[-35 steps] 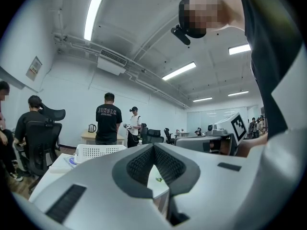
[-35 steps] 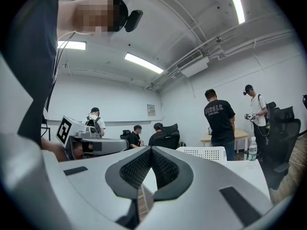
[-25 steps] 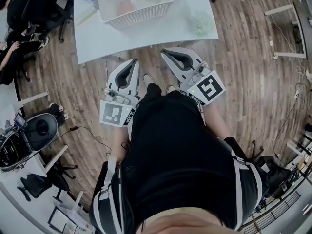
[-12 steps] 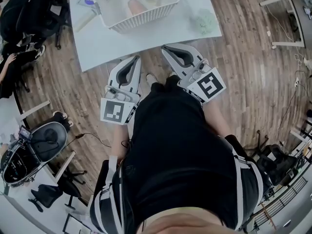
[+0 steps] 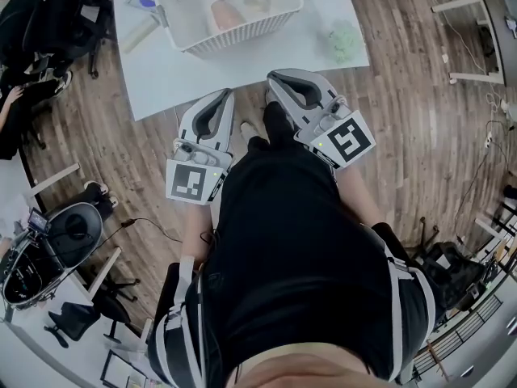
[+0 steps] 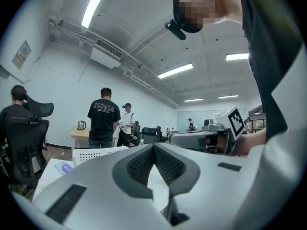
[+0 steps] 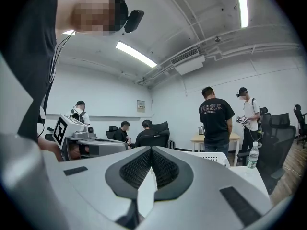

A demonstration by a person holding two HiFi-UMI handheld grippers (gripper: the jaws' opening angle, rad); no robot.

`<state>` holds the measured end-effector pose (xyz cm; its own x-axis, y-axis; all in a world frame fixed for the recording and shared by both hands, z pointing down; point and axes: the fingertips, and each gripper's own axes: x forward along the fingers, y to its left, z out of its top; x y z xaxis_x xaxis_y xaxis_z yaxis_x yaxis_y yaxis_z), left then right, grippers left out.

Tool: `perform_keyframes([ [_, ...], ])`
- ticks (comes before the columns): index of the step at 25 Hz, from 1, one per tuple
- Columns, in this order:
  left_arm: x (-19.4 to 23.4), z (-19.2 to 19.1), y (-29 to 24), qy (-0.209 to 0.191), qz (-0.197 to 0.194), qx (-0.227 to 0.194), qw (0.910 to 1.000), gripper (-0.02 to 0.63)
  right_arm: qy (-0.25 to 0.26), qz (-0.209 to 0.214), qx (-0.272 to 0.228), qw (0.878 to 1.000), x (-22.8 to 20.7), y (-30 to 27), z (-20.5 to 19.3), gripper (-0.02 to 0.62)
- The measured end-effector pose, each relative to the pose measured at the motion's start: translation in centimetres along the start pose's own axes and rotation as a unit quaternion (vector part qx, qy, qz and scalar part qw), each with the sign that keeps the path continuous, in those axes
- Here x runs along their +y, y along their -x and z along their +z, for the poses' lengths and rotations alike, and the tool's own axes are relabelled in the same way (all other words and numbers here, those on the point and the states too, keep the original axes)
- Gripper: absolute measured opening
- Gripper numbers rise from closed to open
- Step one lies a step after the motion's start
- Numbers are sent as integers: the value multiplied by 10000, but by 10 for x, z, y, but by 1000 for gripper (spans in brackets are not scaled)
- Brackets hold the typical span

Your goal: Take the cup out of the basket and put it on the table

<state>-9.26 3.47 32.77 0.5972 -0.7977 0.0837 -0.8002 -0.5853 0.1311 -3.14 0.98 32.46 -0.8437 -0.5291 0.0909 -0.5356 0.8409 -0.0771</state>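
**Both grippers shut and empty, short of the table; cup in the basket**

In the head view the person stands at the near edge of a white table (image 5: 186, 75). The left gripper (image 5: 225, 94) and the right gripper (image 5: 275, 76) are held out level, side by side, over the wooden floor (image 5: 404, 120). Each gripper view shows its jaws closed tip to tip with nothing caught between them. A white basket (image 5: 242, 32) sits on the far part of the table. A peach-coloured shape inside it, probably the cup (image 5: 224, 13), lies toward the middle, though the picture is too soft to tell how it is turned. A crumpled green thing (image 5: 344, 40) rests on the table, right of the basket and apart from it.
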Motion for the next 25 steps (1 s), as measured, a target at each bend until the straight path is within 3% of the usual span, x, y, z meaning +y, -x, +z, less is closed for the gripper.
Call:
perform_keyframes([
  [25,29,15,-133,8,755,-25,9971,20,49,790,-82,9968,-142,-37,11,18],
])
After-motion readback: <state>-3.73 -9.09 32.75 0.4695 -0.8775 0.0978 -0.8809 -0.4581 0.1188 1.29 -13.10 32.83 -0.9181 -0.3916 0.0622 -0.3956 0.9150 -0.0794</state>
